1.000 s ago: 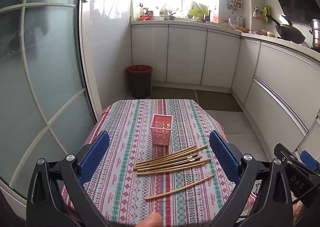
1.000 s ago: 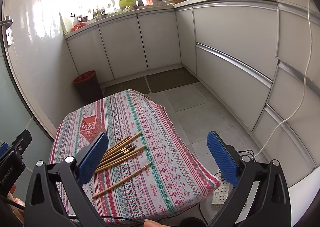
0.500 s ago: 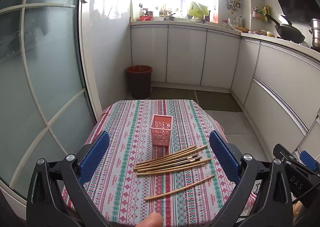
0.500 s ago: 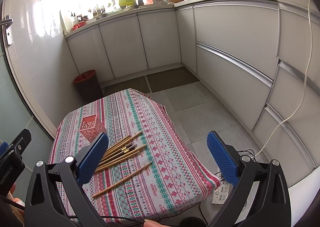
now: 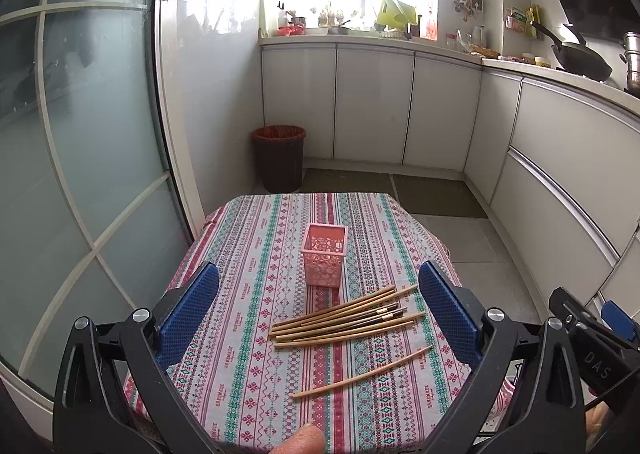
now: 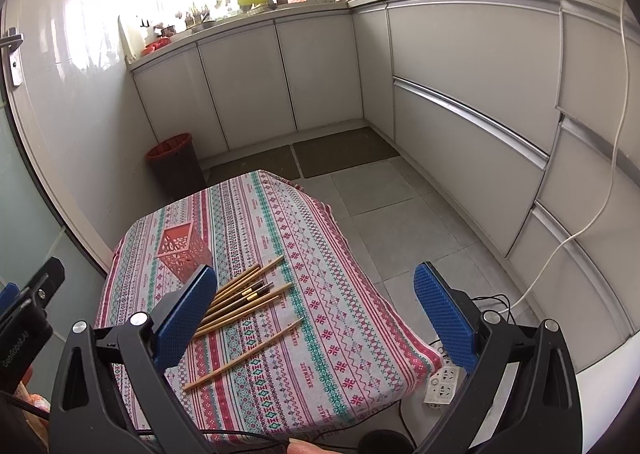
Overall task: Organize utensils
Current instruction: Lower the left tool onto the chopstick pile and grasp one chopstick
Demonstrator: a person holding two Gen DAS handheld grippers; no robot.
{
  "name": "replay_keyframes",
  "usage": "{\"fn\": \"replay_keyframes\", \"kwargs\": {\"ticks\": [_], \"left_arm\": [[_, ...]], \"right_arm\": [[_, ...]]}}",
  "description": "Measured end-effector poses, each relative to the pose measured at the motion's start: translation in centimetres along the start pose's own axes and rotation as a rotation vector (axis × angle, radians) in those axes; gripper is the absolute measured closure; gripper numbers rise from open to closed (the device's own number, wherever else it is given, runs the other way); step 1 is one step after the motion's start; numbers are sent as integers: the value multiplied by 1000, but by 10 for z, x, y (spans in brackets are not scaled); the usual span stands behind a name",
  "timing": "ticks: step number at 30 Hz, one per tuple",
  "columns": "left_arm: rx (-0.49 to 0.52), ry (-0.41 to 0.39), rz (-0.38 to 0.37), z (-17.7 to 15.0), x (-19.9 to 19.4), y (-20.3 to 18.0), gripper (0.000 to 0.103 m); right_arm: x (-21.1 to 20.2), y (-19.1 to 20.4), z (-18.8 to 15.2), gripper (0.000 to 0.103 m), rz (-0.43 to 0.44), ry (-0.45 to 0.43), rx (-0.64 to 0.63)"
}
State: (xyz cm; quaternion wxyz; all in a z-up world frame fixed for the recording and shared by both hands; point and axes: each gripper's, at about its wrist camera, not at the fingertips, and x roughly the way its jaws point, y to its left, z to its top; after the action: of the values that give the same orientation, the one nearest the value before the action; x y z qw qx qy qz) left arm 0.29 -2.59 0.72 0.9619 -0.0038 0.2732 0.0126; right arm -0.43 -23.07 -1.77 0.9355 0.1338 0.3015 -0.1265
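Note:
A pink perforated holder (image 5: 324,261) (image 6: 183,251) stands upright and empty on the patterned tablecloth (image 5: 248,278) (image 6: 320,318). Just in front of it lies a bundle of several wooden chopsticks (image 5: 344,318) (image 6: 244,298). One single chopstick (image 5: 362,372) (image 6: 242,354) lies apart, nearer to me. My left gripper (image 5: 319,312) hovers open above the near part of the table, its blue pads either side of the bundle. The right gripper (image 6: 314,314) is open too, held high over the table's right side, nothing between its fingers.
A dark bin with a red liner (image 5: 279,157) (image 6: 175,163) stands on the floor beyond the table. White cabinets (image 5: 372,105) run along the back and right. A glass door (image 5: 80,141) is at the left. A power strip (image 6: 442,382) and cables lie on the floor by the table's right corner.

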Motion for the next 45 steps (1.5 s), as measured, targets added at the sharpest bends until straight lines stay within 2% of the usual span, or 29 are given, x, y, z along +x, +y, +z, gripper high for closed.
{"fn": "replay_keyframes", "kwargs": {"ticks": [2, 5, 8, 11, 14, 15, 16, 17, 19, 22, 24, 26, 28, 29, 30, 33, 35, 38, 40, 43, 45], "left_arm": [[21, 45, -6, -1, 13, -3, 7], [90, 178, -62, -8, 47, -13, 7], [151, 373, -223, -24, 91, -30, 7], [247, 523, -320, -45, 127, -58, 7], [323, 755, -478, -78, 171, -91, 7], [375, 814, -474, -90, 183, -103, 7], [422, 831, -452, -100, 189, -112, 7], [508, 841, -414, -110, 200, -125, 7], [582, 861, -391, -119, 214, -140, 7], [626, 872, -400, -123, 230, -155, 8], [647, 874, -388, -127, 240, -161, 16], [662, 912, -398, -136, 253, -166, 48], [681, 939, -376, -143, 268, -166, 65], [683, 942, -370, -144, 270, -163, 67], [671, 933, -384, -146, 271, -162, 68], [649, 903, -410, -145, 271, -151, 88], [635, 868, -420, -145, 266, -139, 94], [579, 821, -442, -137, 255, -109, 97], [535, 779, -467, -124, 233, -81, 98], [445, 707, -511, -90, 205, -37, 98], [376, 640, -547, -68, 179, -8, 98]], "right_arm": [[1, -4, 1, 7, 3, 2, 18], [3, -16, 4, 7, 15, 10, 72], [9, -34, 6, 7, 83, 39, 159], [15, -54, 8, 7, 169, 74, 252], [23, -67, 8, 7, 192, 106, 312], [27, -72, 8, 7, 190, 121, 329], [30, -73, 7, 7, 191, 134, 336], [35, -75, 6, 7, 192, 153, 346], [44, -80, 4, 7, 195, 185, 365], [60, -86, 2, 7, 227, 234, 396], [76, -94, -2, 7, 236, 300, 439], [90, -102, -11, 7, 252, 362, 509], [107, -109, -20, 7, 285, 444, 583], [112, -111, -23, 7, 292, 466, 602], [117, -112, -25, 7, 289, 485, 611], [126, -106, -30, 7, 256, 518, 590], [135, -102, -35, 7, 248, 550, 593], [153, -97, -41, 7, 214, 600, 600], [163, -90, -42, 7, 175, 608, 574], [178, -73, -40, 10, 136, 624, 529], [197, -57, -46, 25, 158, 692, 538]]}}
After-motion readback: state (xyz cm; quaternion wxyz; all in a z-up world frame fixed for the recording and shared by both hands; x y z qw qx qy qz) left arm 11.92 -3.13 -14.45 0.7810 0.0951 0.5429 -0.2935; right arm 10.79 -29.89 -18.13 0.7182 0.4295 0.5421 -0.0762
